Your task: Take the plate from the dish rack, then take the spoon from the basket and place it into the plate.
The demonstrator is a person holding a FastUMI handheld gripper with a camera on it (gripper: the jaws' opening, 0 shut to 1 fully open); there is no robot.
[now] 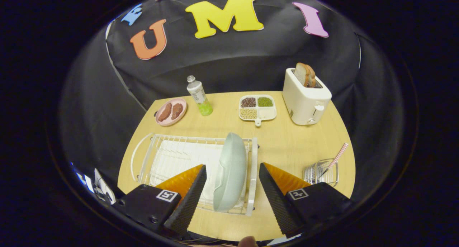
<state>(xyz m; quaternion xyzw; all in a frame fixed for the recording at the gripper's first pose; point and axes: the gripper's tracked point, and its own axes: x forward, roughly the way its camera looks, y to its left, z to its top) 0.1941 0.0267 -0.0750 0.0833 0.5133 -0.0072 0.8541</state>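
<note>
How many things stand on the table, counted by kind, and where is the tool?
Plates: 2, pale green plate in the dish rack, pink plate
Racks and baskets: 2, dish rack, wire basket
Spoon: 1
Bottle: 1
Toaster: 1
Divided tray: 1
Total: 8
Tool: open, fingers either side of the green plate.

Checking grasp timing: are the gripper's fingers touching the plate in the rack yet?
Apart. The gripper view shows the gripper open, the plate standing on edge in the dish rack between its fingers, with white rack visible on either side of it.
</note>
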